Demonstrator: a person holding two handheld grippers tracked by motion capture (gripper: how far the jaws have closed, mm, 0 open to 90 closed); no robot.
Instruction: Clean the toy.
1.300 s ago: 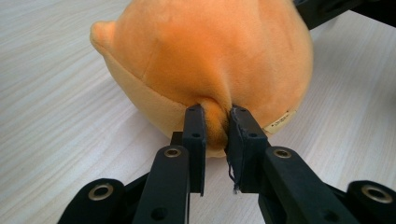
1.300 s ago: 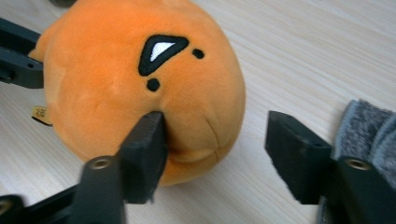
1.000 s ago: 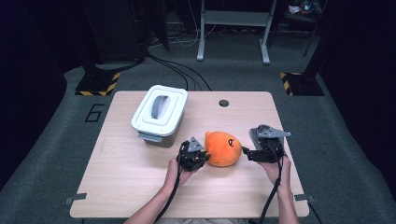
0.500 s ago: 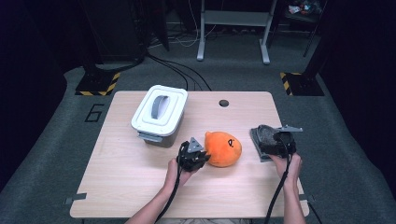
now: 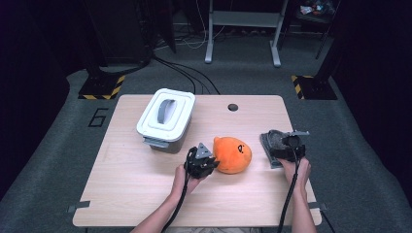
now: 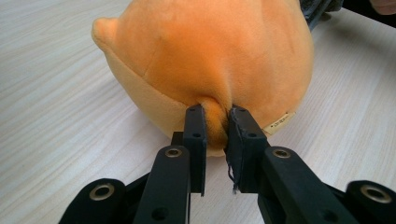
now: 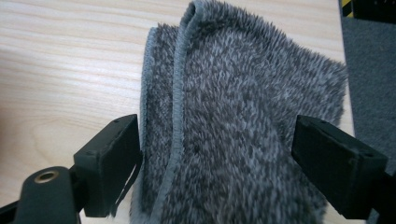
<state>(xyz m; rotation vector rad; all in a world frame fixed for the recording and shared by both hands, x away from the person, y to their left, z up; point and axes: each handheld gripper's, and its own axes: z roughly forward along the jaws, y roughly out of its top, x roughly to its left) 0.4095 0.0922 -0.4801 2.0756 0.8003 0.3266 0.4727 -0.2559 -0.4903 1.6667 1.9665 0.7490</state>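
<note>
**Left tongs pinch the orange plush, right tongs wide over the grey cloth**

Take the orange plush toy (image 5: 232,155) as your landmark; it lies on the wooden table (image 5: 121,194), a little toward your side of the middle.

Your left gripper (image 5: 200,162) is just beside the plush, on its left side in the high view. In the left gripper view its jaws are nearly together and they squeeze a small fold of the orange fabric (image 6: 215,122) at the lower edge of the toy — so these tongs are closed on the plush. A small beige label (image 6: 279,123) is sewn on the toy just to the right of the pinched fold. The plush rests on the table; it is not lifted.

Your right gripper (image 5: 285,143) is to the right of the plush, apart from it, above a folded grey fluffy cloth (image 7: 243,116). Its jaws have just been opening, and now they stand wide — one on each side of the cloth, which lies between them. The pads do not press on the cloth as far as the right gripper view shows; the left jaw is very near the hemmed edge. The cloth lies near the right edge of the table.

Behind the plush and to its left stands a white box with a grey handle on its lid (image 5: 166,116), well apart from the toy.
</note>
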